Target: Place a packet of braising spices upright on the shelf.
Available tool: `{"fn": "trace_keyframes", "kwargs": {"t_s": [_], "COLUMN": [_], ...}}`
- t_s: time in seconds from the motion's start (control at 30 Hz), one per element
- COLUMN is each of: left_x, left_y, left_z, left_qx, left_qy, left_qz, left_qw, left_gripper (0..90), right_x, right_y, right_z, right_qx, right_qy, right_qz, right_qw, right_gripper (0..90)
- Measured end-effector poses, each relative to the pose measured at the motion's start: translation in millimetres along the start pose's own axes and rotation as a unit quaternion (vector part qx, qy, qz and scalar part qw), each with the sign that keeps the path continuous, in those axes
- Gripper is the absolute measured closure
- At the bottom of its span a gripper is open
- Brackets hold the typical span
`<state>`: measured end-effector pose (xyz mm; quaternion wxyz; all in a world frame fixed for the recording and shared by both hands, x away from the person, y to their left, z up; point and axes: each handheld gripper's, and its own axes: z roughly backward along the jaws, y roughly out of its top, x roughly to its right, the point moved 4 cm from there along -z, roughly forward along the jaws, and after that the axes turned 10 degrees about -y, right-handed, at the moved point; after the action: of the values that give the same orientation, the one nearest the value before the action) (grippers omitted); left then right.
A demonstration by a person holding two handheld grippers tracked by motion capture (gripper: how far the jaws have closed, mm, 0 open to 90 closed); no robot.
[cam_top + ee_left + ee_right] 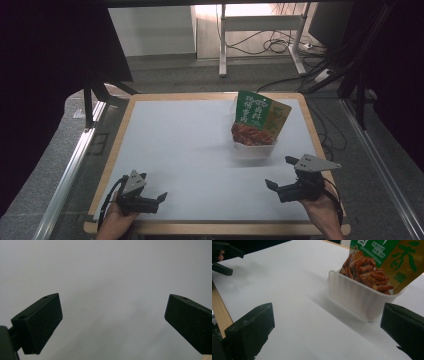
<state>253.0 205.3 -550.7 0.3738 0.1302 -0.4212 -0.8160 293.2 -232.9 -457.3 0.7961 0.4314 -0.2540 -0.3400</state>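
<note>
High view: one snack bag (261,116) in one tub (253,148); left gripper (153,188) and right gripper (279,173) both spread

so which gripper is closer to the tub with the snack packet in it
The right gripper: it sits just short of the white tub holding the green snack packet, jaws open toward it. The left gripper is far off at the table's near left.

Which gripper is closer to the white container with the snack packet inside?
Right. The right gripper is just in front of the white container, slightly right; the left gripper is far off at the table's front-left.
</note>
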Motion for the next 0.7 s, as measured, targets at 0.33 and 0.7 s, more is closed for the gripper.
{"fn": "trace_keyframes", "kwargs": {"t_s": [0.33,0.7], "left_x": [-0.1,-0.4], "left_y": [0.0,-0.1], "left_z": [-0.1,0.1], "left_qx": [-0.002,0.000], "left_qy": [0.000,0.000], "left_qz": [-0.001,0.001], "left_qw": [1.0000,1.0000], "left_gripper": [1.4,1.4], "right_x": [-5.2,-9.6], "right_y": [-15.6,-35.0], "right_z": [-1.3,-10.7], "right_qx": [-0.012,-0.032], "right_qy": [0.004,0.010], "right_qz": [0.009,0.015], "right_qw": [0.9999,0.9993], "right_gripper": [0.0,0.0]}}
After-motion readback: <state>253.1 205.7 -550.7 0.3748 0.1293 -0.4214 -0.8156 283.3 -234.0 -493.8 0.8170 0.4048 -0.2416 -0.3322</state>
